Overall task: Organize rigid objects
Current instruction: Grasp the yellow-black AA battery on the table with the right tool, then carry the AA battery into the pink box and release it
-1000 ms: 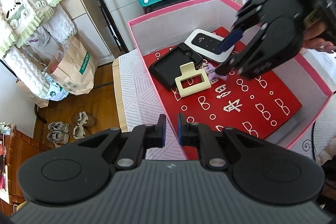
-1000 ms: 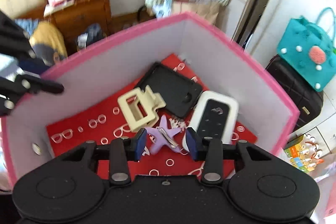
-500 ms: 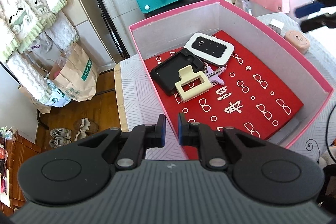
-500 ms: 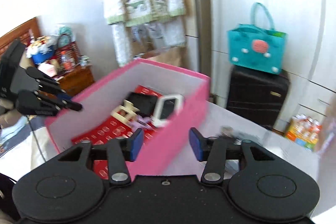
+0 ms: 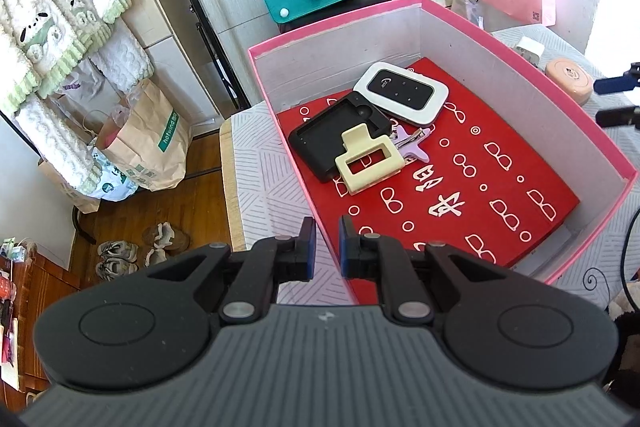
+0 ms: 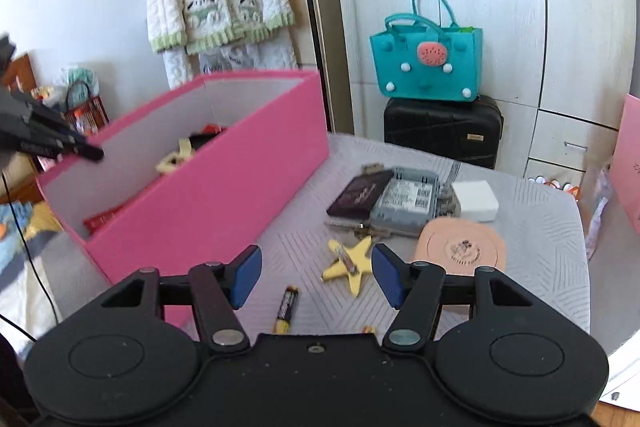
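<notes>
The pink box (image 5: 520, 39) holds a white-and-black router (image 5: 400, 93), a black case (image 5: 332, 135), a cream hair claw (image 5: 368, 161) and a purple star clip (image 5: 412, 147). My left gripper (image 5: 324, 247) hovers shut over the box's near rim; contact with the rim is unclear. Outside the box (image 6: 224, 187), my right gripper (image 6: 316, 275) hangs over the table, jaws opening, nothing between the pads. Just beyond its tips lie a yellow star clip (image 6: 352, 263) and a battery (image 6: 286, 309). In the left wrist view, the right gripper (image 5: 616, 99) shows at the right edge.
Further out on the table lie a dark booklet (image 6: 360, 193), a grey case (image 6: 408, 201), a white block (image 6: 476, 201), keys (image 6: 360, 227) and a peach compact (image 6: 460, 247). A teal bag (image 6: 424, 67) sits on a black suitcase (image 6: 440, 131) behind the table.
My right gripper let go of the purple star clip inside the box, pulled out and swung over the table beside it, jaws widening. The left gripper stayed put.
</notes>
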Motion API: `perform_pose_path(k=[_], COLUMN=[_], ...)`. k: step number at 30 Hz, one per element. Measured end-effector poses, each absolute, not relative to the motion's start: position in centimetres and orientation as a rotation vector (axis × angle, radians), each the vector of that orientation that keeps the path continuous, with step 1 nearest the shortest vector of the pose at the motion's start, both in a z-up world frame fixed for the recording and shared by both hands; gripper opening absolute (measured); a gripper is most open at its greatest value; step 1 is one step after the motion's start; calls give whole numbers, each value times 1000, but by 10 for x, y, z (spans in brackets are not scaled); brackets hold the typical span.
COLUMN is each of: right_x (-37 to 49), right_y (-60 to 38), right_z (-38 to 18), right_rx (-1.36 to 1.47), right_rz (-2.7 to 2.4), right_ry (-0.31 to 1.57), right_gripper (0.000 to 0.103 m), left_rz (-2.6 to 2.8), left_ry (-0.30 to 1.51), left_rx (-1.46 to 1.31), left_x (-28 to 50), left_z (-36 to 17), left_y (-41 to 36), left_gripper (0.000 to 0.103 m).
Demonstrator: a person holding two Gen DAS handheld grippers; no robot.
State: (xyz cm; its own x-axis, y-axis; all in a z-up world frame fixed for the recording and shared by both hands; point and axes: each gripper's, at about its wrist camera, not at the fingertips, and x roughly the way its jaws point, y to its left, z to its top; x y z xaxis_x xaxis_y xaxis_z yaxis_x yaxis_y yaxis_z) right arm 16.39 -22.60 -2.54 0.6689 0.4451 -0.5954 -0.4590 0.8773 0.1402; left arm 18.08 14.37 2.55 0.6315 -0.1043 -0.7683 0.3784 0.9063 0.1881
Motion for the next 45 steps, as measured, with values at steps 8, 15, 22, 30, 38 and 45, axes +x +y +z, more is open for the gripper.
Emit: perform_pose_path(k=[8,15,22,30,38,45], right_x=[166,168,164,158,183,222], right_y=[-196,-179,-182,-182,-116,-52], right_z=[-44,-62,-41,36,68,31], right_rx=[-111,-183,-147,-123,-264,-558], right_rz=[576,524,516,540,766,807], right_ry=[795,853,820,641,636,798], right_gripper=[48,14,11,11,11,11], left_rz=[-283,-286,-293,-292,-299,-310], left_ry=[846,846,846,846,842,834], left_rx=[352,354,353,354,355,336], left_x=[181,181,182,182,182,180], left_z=[26,26,25,25,24,24], left_y=[143,142,141,140,141,146], left_gripper=[10,10,11,11,11,11])
